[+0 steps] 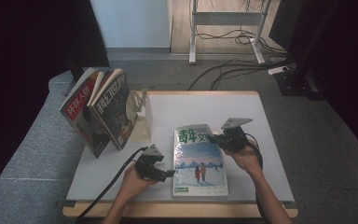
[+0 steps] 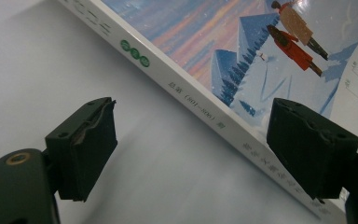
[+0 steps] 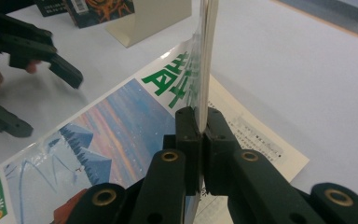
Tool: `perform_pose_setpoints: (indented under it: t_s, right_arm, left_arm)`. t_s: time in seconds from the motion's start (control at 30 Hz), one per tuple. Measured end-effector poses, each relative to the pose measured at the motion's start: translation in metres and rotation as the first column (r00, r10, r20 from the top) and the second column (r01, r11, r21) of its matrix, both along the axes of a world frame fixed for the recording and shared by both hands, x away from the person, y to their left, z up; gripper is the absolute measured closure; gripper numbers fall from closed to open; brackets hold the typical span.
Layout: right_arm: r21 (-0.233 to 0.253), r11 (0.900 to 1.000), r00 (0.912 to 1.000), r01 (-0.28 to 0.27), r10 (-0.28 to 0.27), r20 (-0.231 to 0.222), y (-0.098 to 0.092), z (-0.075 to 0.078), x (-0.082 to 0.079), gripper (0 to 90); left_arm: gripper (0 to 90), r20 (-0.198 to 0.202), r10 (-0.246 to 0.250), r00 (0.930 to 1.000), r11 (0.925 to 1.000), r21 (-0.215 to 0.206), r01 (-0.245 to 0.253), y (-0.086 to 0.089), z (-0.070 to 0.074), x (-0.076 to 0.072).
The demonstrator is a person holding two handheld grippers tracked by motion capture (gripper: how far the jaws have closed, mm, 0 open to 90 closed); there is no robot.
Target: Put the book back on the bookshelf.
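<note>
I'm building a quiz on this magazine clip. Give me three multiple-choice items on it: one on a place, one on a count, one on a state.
1. Where does the flat magazine lie?
A. in the stand
B. on the white table, between the two claws
C. on the floor

2. How many magazines lean in the stand?
A. two
B. four
C. none

3. What is the right claw doing?
A. hanging open
B. shut on nothing
C. shut on the magazine's cover edge

Key: 1 B, the high view shows it flat between the hands. 2 A, two upright covers lean there. 3 C, the right gripper view shows pages pinched between the jaws; the left claw is open.
</note>
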State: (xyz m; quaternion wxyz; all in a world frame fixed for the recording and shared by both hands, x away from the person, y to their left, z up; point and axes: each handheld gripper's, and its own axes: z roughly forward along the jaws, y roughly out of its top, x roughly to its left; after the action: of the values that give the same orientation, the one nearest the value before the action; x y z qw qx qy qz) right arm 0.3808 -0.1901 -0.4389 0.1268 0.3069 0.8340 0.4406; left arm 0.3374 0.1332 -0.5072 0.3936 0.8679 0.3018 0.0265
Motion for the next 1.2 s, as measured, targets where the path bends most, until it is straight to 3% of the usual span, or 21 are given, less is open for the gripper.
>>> perform_pose_setpoints:
  t_s: [0.23,0.3,0.6,1.0,1.2]
  right_arm:
    - [0.018,1.0,0.9995,-0.007,0.006,0.031,-0.008,0.008,-0.011,85.4]
    - [0.018,1.0,0.9993,-0.009,0.009,0.037,-0.01,0.01,-0.013,85.4]
    - [0.022,1.0,0.9982,-0.016,0.015,0.058,-0.015,0.013,-0.019,85.3]
    - [0.06,0.998,0.9991,-0.019,0.017,0.039,-0.019,0.013,-0.019,84.4]
    - [0.084,0.996,0.9999,-0.011,0.01,0.007,-0.025,0.011,-0.017,83.3]
  left_arm:
    - [16.9,-0.013,-0.049,0.9987,0.9987,-0.012,0.049,-0.013,0.001,0.0]
    - [17.5,-0.014,-0.064,0.9978,0.9979,0.004,0.064,-0.017,0.0,0.001]
    - [24.5,-0.07,-0.129,0.9892,0.9909,-0.048,0.126,-0.027,-0.005,0.005]
    - [40.2,-0.147,-0.133,0.9802,0.9907,-0.049,0.127,-0.023,-0.001,0.011]
    - [46.2,-0.167,-0.14,0.9759,0.9891,-0.069,0.13,-0.021,0.001,0.012]
